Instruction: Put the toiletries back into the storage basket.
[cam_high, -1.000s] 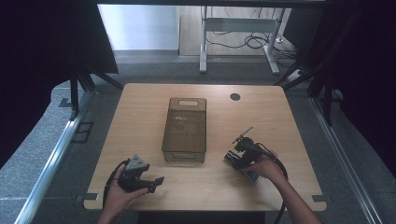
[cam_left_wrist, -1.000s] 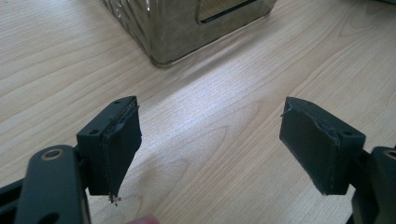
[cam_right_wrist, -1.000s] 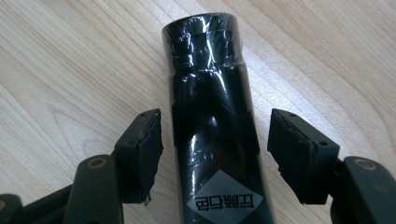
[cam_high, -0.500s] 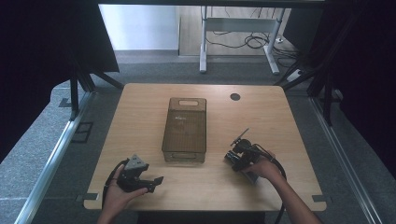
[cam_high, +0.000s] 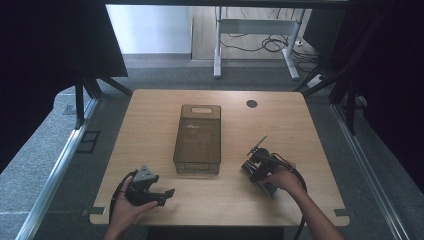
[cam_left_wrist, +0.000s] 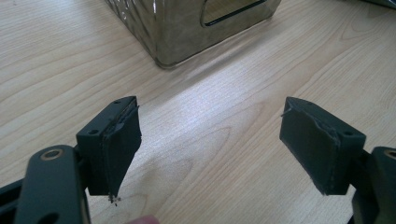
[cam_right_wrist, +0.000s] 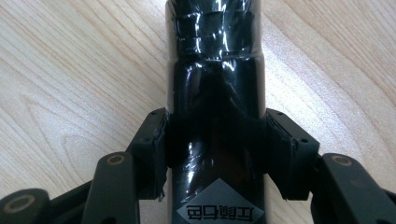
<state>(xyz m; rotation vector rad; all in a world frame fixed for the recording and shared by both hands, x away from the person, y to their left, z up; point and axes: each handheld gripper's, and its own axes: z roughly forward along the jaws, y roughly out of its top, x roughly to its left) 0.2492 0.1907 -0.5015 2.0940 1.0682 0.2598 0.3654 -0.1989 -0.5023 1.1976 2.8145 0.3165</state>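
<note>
The right gripper has its two jaws clamped on the sides of a black bottle, glossy and wrapped in dark tape, with a grey diamond label near its lower end; in the right gripper view the bottle runs straight away from the camera over the wooden table. In the high view that gripper sits at the near right of the table, just right of the smoky translucent bin that stands in the middle with its handle slot at the far end. The grasp looks done; whether the bottle lies on the wood or is lifted just off it I cannot tell from these angles. The left gripper has its jaws spread wide with nothing between them, pointing at bare wood and the near corner of the bin; in the high view it rests at the near left. What seems left is carrying the bottle over to the bin and setting it inside, the bin looks empty so far
</note>
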